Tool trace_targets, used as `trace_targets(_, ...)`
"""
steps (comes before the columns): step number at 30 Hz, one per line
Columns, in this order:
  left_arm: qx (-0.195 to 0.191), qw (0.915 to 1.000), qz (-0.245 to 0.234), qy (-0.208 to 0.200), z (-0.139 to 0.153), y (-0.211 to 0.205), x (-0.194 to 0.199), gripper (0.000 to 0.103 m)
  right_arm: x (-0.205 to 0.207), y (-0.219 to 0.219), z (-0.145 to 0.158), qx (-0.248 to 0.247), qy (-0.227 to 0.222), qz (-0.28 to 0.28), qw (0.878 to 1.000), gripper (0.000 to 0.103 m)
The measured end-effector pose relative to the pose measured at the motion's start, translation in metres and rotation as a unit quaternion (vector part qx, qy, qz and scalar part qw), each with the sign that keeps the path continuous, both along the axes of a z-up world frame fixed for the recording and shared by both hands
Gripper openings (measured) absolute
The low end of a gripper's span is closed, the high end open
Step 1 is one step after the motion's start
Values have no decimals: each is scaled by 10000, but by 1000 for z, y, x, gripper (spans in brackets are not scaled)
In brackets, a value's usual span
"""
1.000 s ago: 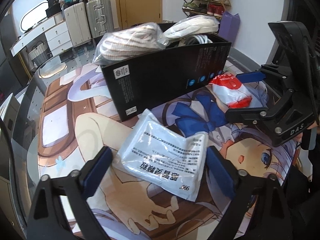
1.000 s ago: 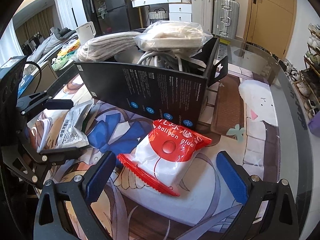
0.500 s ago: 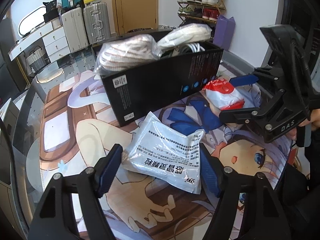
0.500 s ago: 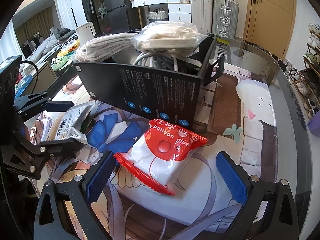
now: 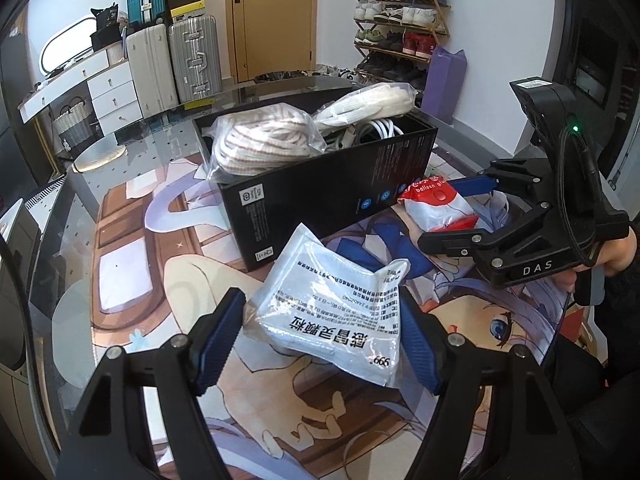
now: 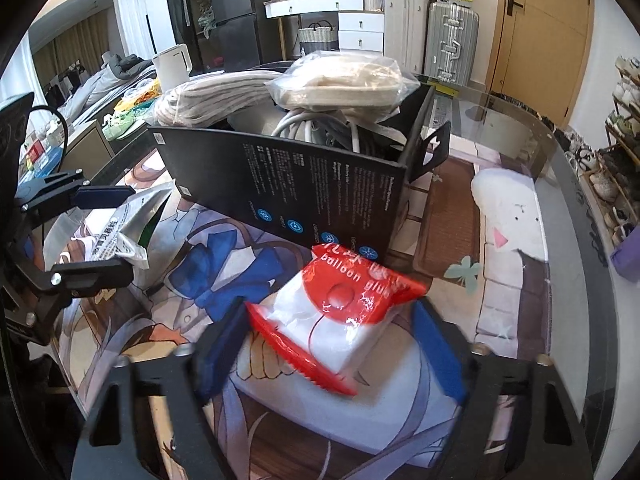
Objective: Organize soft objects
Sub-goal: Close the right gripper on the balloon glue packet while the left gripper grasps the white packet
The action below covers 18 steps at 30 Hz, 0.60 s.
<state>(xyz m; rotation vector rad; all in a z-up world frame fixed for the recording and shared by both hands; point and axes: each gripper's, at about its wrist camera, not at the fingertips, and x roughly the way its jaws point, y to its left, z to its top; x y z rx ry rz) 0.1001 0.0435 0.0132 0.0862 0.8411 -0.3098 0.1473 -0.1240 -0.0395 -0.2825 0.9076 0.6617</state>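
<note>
A glass-topped bench (image 5: 80, 184) covered by an anime-print mat (image 5: 132, 280) carries an open black cardboard box (image 5: 332, 188), printed with small white text and round blue icons, stuffed with bagged cream cord bundles (image 5: 260, 140) and white cables (image 6: 316, 128). In the left wrist view, the left gripper (image 5: 324, 344) points steeply down, its blue-padded fingers (image 5: 222, 340) pressed against both sides of a silver-white foil pouch (image 5: 332, 308) printed with black Chinese text and "999"; the pouch buckles between them, near the box's front corner, and these jaws have just been closing. In the right wrist view, the right gripper (image 6: 332, 352) also angles steeply down, its blue fingers (image 6: 438, 352) on either side of a red-and-white packet (image 6: 344, 312) labelled "balloon glue", lying on the mat just in front of the box's near wall. Its jaws have just been closing in around the packet and the left finger seems to reach the packet's edge, but a firm grip cannot be told. From the left view, "DAS" is readable on the right gripper's black body, and a person's hand (image 5: 616, 256) holds its handle.
</note>
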Motion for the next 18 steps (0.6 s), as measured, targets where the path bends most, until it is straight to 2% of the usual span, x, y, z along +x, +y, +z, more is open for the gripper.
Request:
trace_targets(4, -16, 10000, 0, -31, 2, 0, 0, 74, -1, -1, 2, 33, 10, 79, 10000, 66)
trace_targets(10, -46, 9999, -9, -109, 8, 0, -5, 74, -3, -3, 5, 58, -27, 172, 9998, 60)
trace_targets(18, -100, 9997, 25, -231, 18, 2, -8, 74, -12, -4, 17, 113, -180, 359, 9991, 60)
